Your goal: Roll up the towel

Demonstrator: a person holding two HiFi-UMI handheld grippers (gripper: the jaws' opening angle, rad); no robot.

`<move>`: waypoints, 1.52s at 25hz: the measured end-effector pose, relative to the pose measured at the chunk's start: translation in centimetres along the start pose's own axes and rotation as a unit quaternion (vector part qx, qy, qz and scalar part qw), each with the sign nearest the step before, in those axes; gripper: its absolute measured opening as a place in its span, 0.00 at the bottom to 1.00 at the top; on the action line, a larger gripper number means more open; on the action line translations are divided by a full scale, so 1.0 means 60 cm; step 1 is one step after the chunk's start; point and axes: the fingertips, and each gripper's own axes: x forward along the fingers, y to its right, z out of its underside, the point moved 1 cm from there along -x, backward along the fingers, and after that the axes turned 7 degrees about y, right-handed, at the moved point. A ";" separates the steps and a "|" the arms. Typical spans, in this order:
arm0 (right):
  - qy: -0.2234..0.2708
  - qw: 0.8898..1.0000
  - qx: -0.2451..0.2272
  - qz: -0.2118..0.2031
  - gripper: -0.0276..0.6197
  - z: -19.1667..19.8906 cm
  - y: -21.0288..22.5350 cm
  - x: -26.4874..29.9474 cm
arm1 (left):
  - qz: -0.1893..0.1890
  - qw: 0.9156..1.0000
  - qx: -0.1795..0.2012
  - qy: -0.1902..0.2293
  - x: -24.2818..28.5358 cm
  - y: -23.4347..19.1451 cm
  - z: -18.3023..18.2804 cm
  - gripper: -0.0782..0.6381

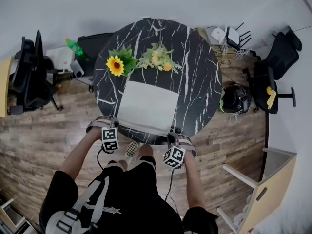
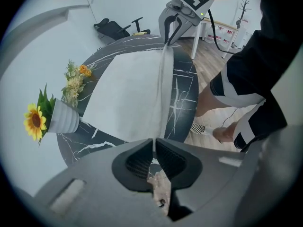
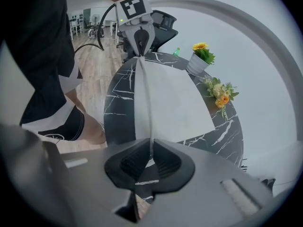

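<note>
Black marbled surface (image 1: 195, 82) carrying a white towel (image 1: 148, 106); left gripper (image 2: 154, 144) and right gripper (image 3: 150, 149) fingers pinched shut on its corners at the surface's near rim.

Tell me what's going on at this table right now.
A person stands at a round black table with a gripper in each hand. The left gripper and the right gripper are each shut on a near corner of the white towel, holding its near edge raised and taut between them. The rest lies flat; nothing is rolled yet. Flowers sit beyond it.
</note>
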 end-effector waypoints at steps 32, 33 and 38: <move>0.015 0.999 0.022 0.041 0.39 -0.004 0.024 -0.013 | -0.013 1.000 -0.019 0.006 -0.004 -0.006 -0.009 0.46; 0.016 0.999 0.021 0.036 0.38 -0.007 0.018 -0.012 | -0.011 1.000 -0.014 0.005 -0.002 -0.003 -0.011 0.45; 0.017 1.000 0.016 0.014 0.36 -0.009 -0.012 -0.003 | -0.003 1.000 -0.005 0.002 0.009 0.010 -0.016 0.43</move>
